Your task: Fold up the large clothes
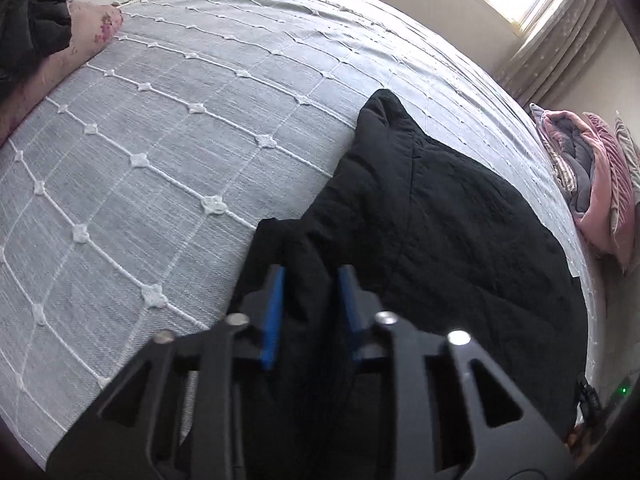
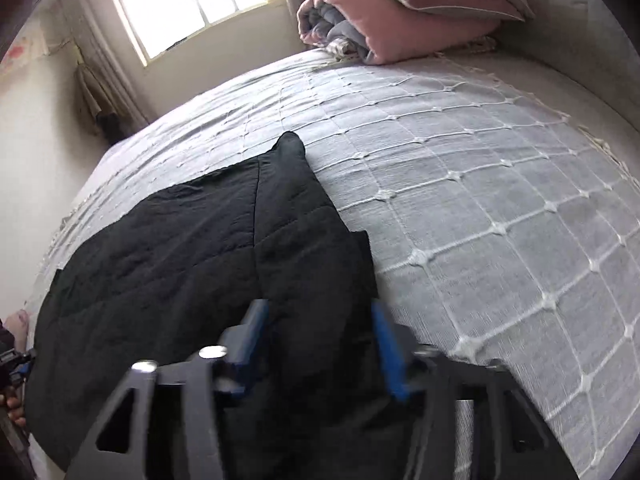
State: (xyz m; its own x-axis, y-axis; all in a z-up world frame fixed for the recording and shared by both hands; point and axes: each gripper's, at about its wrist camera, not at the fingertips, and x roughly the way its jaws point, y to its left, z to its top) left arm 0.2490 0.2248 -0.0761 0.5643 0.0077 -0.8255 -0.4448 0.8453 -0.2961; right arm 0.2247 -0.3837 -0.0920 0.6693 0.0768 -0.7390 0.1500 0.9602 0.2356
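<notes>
A black quilted garment (image 1: 460, 216) lies spread on a bed covered with a grey bedspread (image 1: 160, 140) that has a white diamond pattern with small knots. The garment looks padded, maybe a coat or a jacket (I cannot tell which part is the front). In the left wrist view it covers the right part of the bedspread, and one narrow part (image 1: 384, 120), probably a sleeve, reaches away from the camera toward the far side of the bed.

The left gripper (image 1: 310, 308) has its blue pads (image 1: 274, 320) close together, and a bunched fold of the black cloth passes between them and is pinched there. The right gripper (image 2: 318, 344) stands a little wider; its blue pads (image 2: 386, 348) also have a thick fold of the same garment (image 2: 160, 240) between them, and the cloth fills the gap, so it appears gripped. Both grippers point down toward the bed at a slant.

In the right wrist view the garment fills the left and middle of the bed, and the bedspread (image 2: 500, 200) is bare to its right. Folded pink and grey bedding (image 2: 400, 12) is piled at the far end of the bed, under a bright window (image 2: 196, 0). In the left wrist view a pink floral pillow (image 1: 88, 36) with dark cloth (image 1: 32, 28) on it lies at the upper left corner, and a curtain (image 1: 560, 40) hangs beside the window.
</notes>
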